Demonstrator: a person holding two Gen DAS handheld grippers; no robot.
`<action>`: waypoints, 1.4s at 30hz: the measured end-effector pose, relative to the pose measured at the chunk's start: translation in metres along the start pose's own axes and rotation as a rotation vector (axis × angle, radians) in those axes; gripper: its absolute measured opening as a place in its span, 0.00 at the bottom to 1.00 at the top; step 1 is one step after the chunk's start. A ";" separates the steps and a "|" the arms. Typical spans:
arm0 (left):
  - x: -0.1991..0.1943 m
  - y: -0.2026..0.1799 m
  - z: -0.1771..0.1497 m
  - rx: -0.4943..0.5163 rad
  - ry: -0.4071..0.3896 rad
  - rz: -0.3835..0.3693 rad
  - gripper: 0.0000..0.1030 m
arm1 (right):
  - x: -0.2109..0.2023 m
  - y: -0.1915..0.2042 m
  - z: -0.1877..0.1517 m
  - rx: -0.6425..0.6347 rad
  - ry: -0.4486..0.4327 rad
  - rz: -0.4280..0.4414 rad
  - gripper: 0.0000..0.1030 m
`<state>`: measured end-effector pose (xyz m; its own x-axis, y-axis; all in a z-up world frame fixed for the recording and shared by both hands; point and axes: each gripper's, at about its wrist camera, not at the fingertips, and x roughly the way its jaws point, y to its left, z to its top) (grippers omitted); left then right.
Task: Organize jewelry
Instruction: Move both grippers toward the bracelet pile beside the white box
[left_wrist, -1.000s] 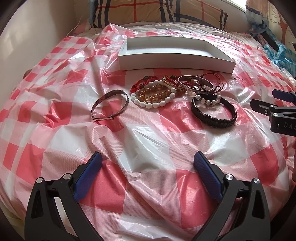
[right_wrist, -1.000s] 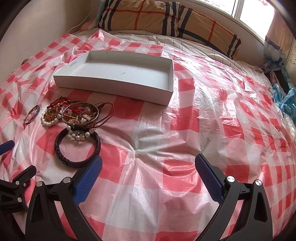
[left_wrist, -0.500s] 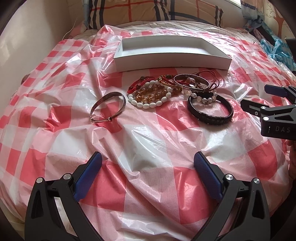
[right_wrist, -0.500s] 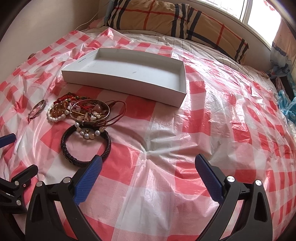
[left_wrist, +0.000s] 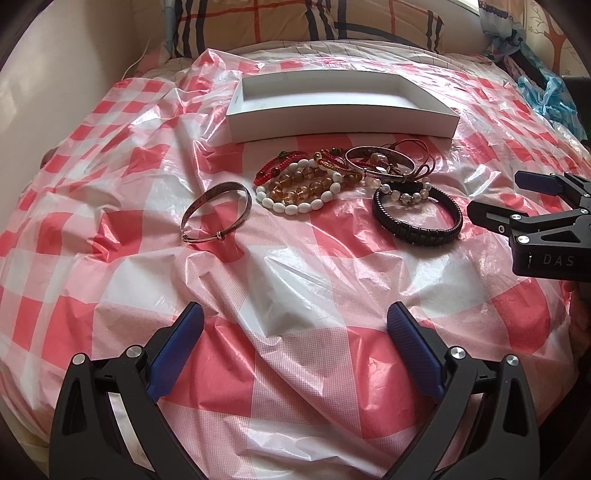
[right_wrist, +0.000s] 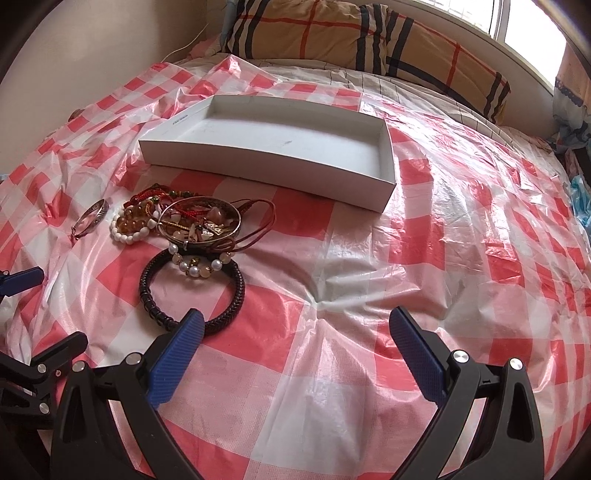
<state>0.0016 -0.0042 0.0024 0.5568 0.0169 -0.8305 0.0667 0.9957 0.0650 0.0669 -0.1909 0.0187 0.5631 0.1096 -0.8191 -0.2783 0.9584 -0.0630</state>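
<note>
A pile of bracelets lies on a red-and-white checked plastic sheet before a shallow, empty white box (left_wrist: 343, 122) (right_wrist: 266, 162). A silver bangle (left_wrist: 216, 211) (right_wrist: 90, 218) lies apart at the left. A white bead bracelet (left_wrist: 299, 195) rings amber beads. A second metal bangle (left_wrist: 380, 164) (right_wrist: 201, 221) and a black braided bracelet (left_wrist: 417, 218) (right_wrist: 192, 291) lie at the right. My left gripper (left_wrist: 295, 350) is open and empty, short of the pile. My right gripper (right_wrist: 295, 354) is open and empty, its left finger beside the black bracelet; it also shows in the left wrist view (left_wrist: 517, 199).
The sheet covers a bed; it is wrinkled and glossy. A plaid pillow (right_wrist: 351, 37) lies behind the box under a window. A wall runs along the left side. Blue fabric (left_wrist: 546, 92) sits at the far right edge.
Both grippers have moved forward and closer to the bracelets and the box. The right gripper now stands nearer the black bracelet. Nothing on the sheet has moved.
</note>
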 end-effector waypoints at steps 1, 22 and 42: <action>-0.001 0.001 0.000 0.000 0.000 -0.001 0.93 | -0.001 0.000 0.000 0.003 -0.004 0.013 0.93; 0.010 0.031 0.051 -0.079 -0.018 -0.033 0.93 | -0.004 0.004 0.033 0.014 -0.091 0.150 0.93; 0.049 0.057 0.072 -0.142 0.033 0.025 0.93 | 0.054 0.033 0.070 -0.061 -0.011 0.279 0.93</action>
<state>0.0920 0.0466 0.0049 0.5293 0.0427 -0.8474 -0.0664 0.9978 0.0088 0.1422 -0.1354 0.0125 0.4665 0.3700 -0.8034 -0.4698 0.8732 0.1294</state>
